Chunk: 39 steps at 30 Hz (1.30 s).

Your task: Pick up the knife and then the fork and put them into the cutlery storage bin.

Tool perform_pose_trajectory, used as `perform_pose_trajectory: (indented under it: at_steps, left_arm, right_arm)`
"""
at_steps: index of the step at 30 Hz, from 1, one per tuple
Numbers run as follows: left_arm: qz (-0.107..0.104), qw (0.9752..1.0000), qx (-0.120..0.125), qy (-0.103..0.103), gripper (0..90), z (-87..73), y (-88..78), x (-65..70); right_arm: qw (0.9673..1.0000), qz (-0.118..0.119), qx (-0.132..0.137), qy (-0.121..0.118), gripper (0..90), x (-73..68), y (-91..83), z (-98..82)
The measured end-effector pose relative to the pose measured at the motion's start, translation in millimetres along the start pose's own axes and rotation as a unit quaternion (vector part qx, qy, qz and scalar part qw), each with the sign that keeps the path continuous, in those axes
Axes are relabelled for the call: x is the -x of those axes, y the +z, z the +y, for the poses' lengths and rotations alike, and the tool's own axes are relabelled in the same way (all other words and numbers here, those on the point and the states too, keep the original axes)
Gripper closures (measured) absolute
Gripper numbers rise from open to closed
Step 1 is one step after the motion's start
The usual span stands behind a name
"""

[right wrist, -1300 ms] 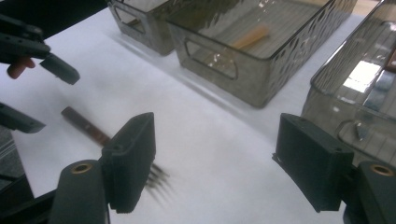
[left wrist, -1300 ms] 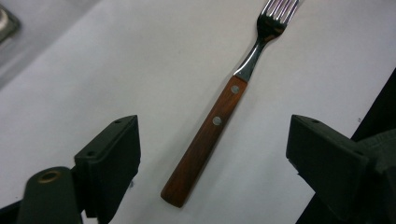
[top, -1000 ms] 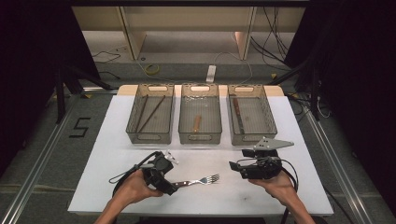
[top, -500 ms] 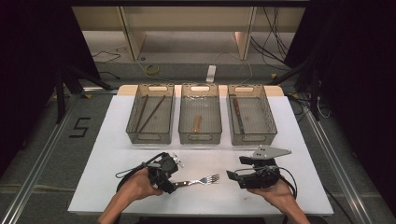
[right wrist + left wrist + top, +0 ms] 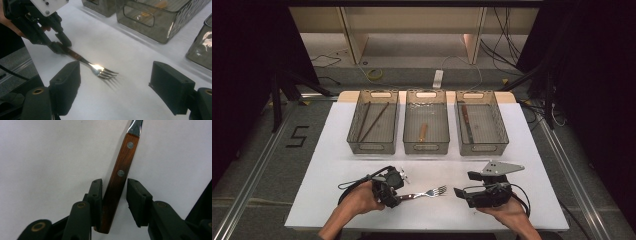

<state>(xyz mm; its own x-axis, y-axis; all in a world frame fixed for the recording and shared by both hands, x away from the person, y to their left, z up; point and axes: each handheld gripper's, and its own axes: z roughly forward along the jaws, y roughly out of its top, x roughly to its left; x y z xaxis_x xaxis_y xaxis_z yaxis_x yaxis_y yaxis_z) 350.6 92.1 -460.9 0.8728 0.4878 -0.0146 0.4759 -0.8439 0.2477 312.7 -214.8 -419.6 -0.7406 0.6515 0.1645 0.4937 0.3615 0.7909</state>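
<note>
A fork (image 5: 424,193) with a wooden handle lies on the white table (image 5: 337,175), tines to the right. My left gripper (image 5: 399,197) is at the handle end. In the left gripper view the handle (image 5: 120,172) runs between the jaws of the left gripper (image 5: 115,183), which have just been closing. One pad (image 5: 96,195) touches the wood and the other (image 5: 136,200) stands a little apart. My right gripper (image 5: 463,184) rests to the right of the tines, its jaws wide after opening a little further. The right gripper view has the fork (image 5: 98,68) ahead of the right gripper (image 5: 118,77) and the left gripper (image 5: 60,45) beyond.
Three clear bins stand in a row at the back. The left bin (image 5: 373,145) has two dark sticks. A wooden-handled piece lies in the middle bin (image 5: 426,147), and a knife in the right bin (image 5: 482,147). Cables trail from both grippers.
The left gripper's jaws have come in around the fork handle. The right gripper has drifted slightly toward the near edge. The fork lies where it was.
</note>
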Motion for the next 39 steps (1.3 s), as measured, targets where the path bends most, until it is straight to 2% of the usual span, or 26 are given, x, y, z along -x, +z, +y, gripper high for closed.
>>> perform_pose_trajectory:
  at_steps: [6, 12, 15, 20, 23, 28, 33, 36, 39]
  left_arm:
    - [0.0, 1.0, -0.003, 0.007, 66.9, 0.8, 0.8, 0.7]
    - [0.003, 0.9996, -0.018, 0.021, 69.6, 3.3, 0.6, 3.1]
    - [-0.002, 0.9997, -0.017, 0.018, 71.2, 3.2, 0.8, 2.7]
    - [-0.001, 0.9995, -0.018, 0.027, 74.9, 3.3, 0.4, 4.0]
    - [-0.004, 0.9998, -0.007, 0.019, 75.2, 1.9, 0.9, 4.3]
    - [-0.011, 0.9999, -0.004, 0.007, 75.3, 1.4, -0.6, 1.5]
    - [-0.02, 0.9997, 0.011, -0.002, 75.4, 1.2, -7.9, -0.7]
    - [-0.029, 0.9992, 0.024, -0.009, 75.4, 1.0, -12.9, -0.6]
    - [-0.038, 0.9987, 0.033, -0.011, 75.4, 1.6, -16.7, 0.1]
  right_arm:
    - [1.0, 0.001, -0.001, 0.001, 25.6, -0.1, 0.1, -0.1]
    - [1.0, 0.002, -0.002, -0.002, 25.9, -0.5, 0.9, 0.0]
    - [1.0, 0.002, -0.003, -0.003, 26.1, -0.3, 1.0, 0.1]
    - [1.0, 0.002, -0.003, -0.003, 26.2, -0.2, 1.1, 0.2]
    - [1.0, 0.001, -0.001, -0.003, 26.3, -0.9, 0.8, 0.4]
    - [1.0, 0.002, -0.001, -0.005, 26.5, -1.2, 0.7, 0.6]
    - [1.0, 0.004, 0.003, -0.008, 26.5, -2.5, 0.3, 1.1]
    - [0.9999, 0.006, 0.006, -0.012, 26.5, -4.3, 0.1, 1.4]
    - [0.9996, 0.009, 0.01, -0.026, 26.5, -7.5, 0.9, 1.7]
